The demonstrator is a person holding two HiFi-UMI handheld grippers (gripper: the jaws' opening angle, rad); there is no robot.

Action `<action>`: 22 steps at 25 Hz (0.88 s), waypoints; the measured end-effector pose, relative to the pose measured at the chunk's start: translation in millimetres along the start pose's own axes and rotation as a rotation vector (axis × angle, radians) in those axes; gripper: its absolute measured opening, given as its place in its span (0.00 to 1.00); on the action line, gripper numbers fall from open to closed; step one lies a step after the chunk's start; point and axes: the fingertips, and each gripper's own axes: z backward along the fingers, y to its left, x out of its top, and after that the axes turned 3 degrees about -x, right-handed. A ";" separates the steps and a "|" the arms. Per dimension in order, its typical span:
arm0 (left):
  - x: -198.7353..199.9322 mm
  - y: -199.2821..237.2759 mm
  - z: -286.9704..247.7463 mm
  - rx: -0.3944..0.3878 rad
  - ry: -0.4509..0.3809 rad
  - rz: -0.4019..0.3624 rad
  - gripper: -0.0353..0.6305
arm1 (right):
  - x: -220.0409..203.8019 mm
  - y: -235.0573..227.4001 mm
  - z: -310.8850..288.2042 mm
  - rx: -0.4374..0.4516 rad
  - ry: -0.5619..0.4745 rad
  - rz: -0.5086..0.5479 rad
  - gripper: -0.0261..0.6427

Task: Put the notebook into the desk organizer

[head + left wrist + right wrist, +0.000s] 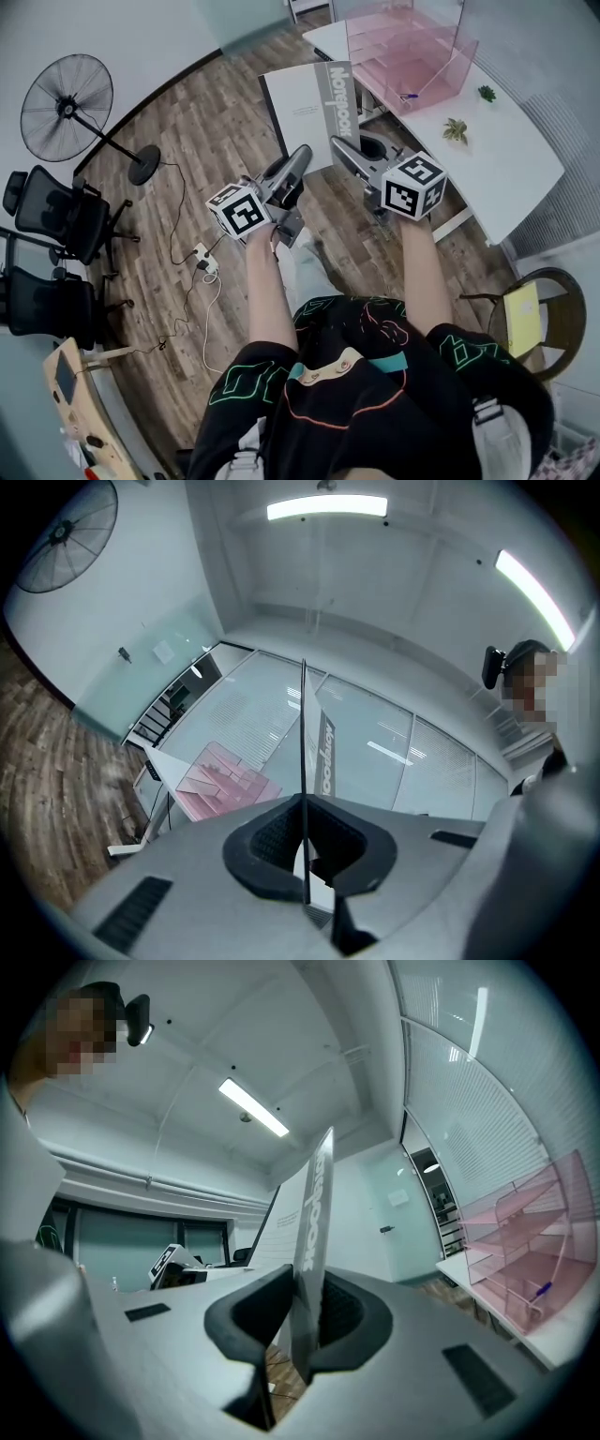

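Note:
The notebook (305, 103), white with a grey spine strip, is held upright in the air between both grippers, over the wooden floor in front of the white table (497, 159). My left gripper (300, 157) is shut on its lower left edge; in the left gripper view the notebook (324, 757) runs edge-on through the left gripper (303, 855). My right gripper (340, 148) is shut on the spine side; the notebook (314, 1222) stands between the pads of the right gripper (305, 1335). The pink clear desk organizer (412, 52) stands on the table behind the notebook, and shows as the organizer (225, 780) and the organizer (525, 1251) in the two gripper views.
Two small green plants (456, 129) sit on the table near the organizer. A standing fan (66, 98) and black office chairs (56, 220) are on the left. A power strip with cables (202, 255) lies on the floor. A wooden chair (539, 314) stands at the right.

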 end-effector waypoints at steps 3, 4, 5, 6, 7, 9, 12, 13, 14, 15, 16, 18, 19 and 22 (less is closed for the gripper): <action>10.5 33.8 -14.9 -0.020 0.004 -0.004 0.06 | -1.9 -27.4 -26.1 -0.017 -0.009 0.009 0.10; 13.9 48.1 -19.8 -0.025 0.006 -0.003 0.06 | -4.2 -38.1 -37.2 -0.024 -0.010 0.009 0.10; 17.5 63.8 -24.6 -0.028 0.009 -0.001 0.06 | -7.3 -49.5 -49.6 -0.031 -0.009 0.006 0.10; 22.1 81.0 -29.4 -0.032 0.013 0.004 0.06 | -10.2 -61.4 -63.4 -0.039 -0.007 0.001 0.10; 28.2 99.8 -34.6 -0.038 0.017 0.011 0.06 | -12.3 -73.5 -78.7 -0.046 -0.006 -0.002 0.10; 42.0 138.3 -45.2 -0.040 0.029 0.029 0.06 | -15.8 -98.5 -111.2 -0.063 0.005 -0.010 0.10; 57.5 182.6 -61.4 -0.034 0.041 0.049 0.06 | -19.6 -133.7 -149.1 -0.085 0.010 -0.040 0.11; 60.9 196.6 -66.1 -0.033 0.044 0.060 0.06 | -21.5 -144.4 -159.2 -0.086 0.007 -0.054 0.11; 63.5 211.8 -69.5 -0.027 0.049 0.071 0.06 | -25.6 -154.5 -170.2 -0.091 0.007 -0.067 0.11; 65.6 228.4 -71.4 -0.017 0.058 0.081 0.06 | -31.6 -164.0 -182.7 -0.099 0.015 -0.081 0.11; 67.5 246.0 -72.2 -0.006 0.068 0.093 0.06 | -38.9 -173.2 -196.4 -0.106 0.028 -0.097 0.11; 72.2 280.7 -73.0 0.011 0.083 0.125 0.06 | -52.1 -190.2 -224.5 -0.113 0.058 -0.125 0.11; 76.2 296.2 -74.1 0.019 0.085 0.140 0.06 | -55.7 -198.0 -238.0 -0.114 0.070 -0.131 0.11; 99.7 334.1 -82.7 0.019 0.062 0.175 0.06 | -49.7 -219.9 -277.3 -0.114 0.097 -0.126 0.11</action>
